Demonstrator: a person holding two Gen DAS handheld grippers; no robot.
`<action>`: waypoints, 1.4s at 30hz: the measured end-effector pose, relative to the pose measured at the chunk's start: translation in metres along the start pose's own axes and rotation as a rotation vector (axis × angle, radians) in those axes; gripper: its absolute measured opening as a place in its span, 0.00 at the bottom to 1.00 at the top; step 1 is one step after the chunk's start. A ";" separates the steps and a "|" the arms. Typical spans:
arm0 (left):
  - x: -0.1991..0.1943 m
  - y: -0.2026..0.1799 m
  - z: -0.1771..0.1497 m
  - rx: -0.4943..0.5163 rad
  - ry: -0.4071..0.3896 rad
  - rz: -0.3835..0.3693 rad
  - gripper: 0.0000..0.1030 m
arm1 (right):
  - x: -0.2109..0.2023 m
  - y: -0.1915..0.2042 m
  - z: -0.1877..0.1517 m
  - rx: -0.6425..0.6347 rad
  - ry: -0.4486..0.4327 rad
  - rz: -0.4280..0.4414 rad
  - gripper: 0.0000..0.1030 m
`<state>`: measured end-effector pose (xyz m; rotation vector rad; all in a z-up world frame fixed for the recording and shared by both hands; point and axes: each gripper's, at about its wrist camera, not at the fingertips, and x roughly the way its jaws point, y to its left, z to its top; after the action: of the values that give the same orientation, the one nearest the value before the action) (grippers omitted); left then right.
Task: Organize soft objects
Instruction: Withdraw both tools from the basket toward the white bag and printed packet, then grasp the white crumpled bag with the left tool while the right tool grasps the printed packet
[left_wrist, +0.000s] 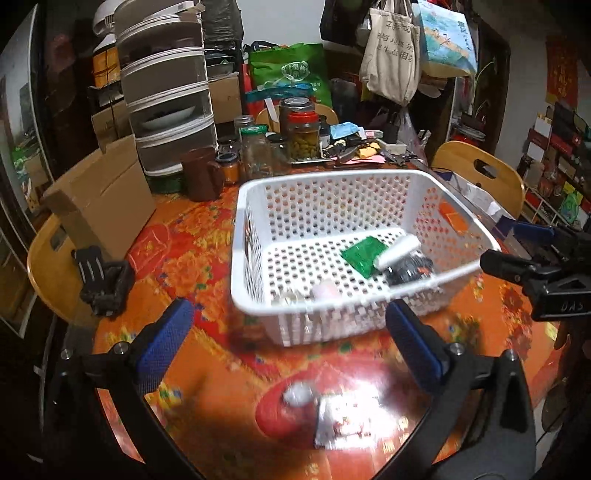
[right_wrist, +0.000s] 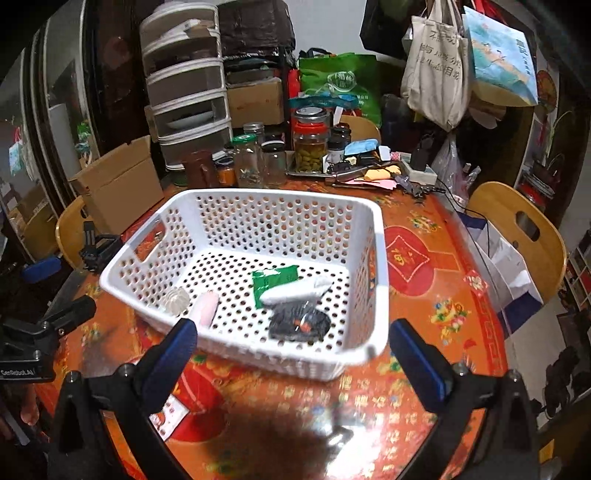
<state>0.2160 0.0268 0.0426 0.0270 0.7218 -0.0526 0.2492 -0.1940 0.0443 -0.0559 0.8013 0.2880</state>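
A white perforated basket (left_wrist: 255, 236) (right_wrist: 373, 258) stands on the orange patterned table. In it lie a green packet (left_wrist: 360, 254) (right_wrist: 275, 282), a white roll (left_wrist: 397, 251) (right_wrist: 295, 290), a black packet (left_wrist: 408, 271) (right_wrist: 297, 323), a pink soft piece (left_wrist: 325, 290) (right_wrist: 205, 308) and a clear ridged piece (right_wrist: 175, 300). On the table in front of the basket lie a white fluffy ball (left_wrist: 298, 393) and a silvery packet (left_wrist: 341, 421), blurred. My left gripper (left_wrist: 288, 347) is open above them. My right gripper (right_wrist: 291, 358) is open and empty at the basket's near rim.
Jars (left_wrist: 304, 138), a brown mug (left_wrist: 201, 173), a cardboard box (left_wrist: 103, 199) and stacked drawers (left_wrist: 166, 92) crowd the table's far side. A black holder (left_wrist: 105, 280) sits at the left edge. Wooden chairs (right_wrist: 517, 225) flank the table.
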 end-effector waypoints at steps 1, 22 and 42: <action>-0.004 0.001 -0.009 -0.006 -0.001 -0.009 1.00 | -0.003 0.001 -0.006 0.002 -0.002 0.000 1.00; 0.085 0.016 -0.113 -0.092 0.158 -0.010 0.75 | 0.005 0.032 -0.145 0.077 0.034 0.143 0.86; 0.099 0.010 -0.117 -0.060 0.145 -0.028 0.33 | 0.040 0.103 -0.139 -0.050 0.096 0.212 0.75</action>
<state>0.2141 0.0380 -0.1104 -0.0369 0.8688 -0.0558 0.1501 -0.1082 -0.0756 -0.0313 0.8972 0.5092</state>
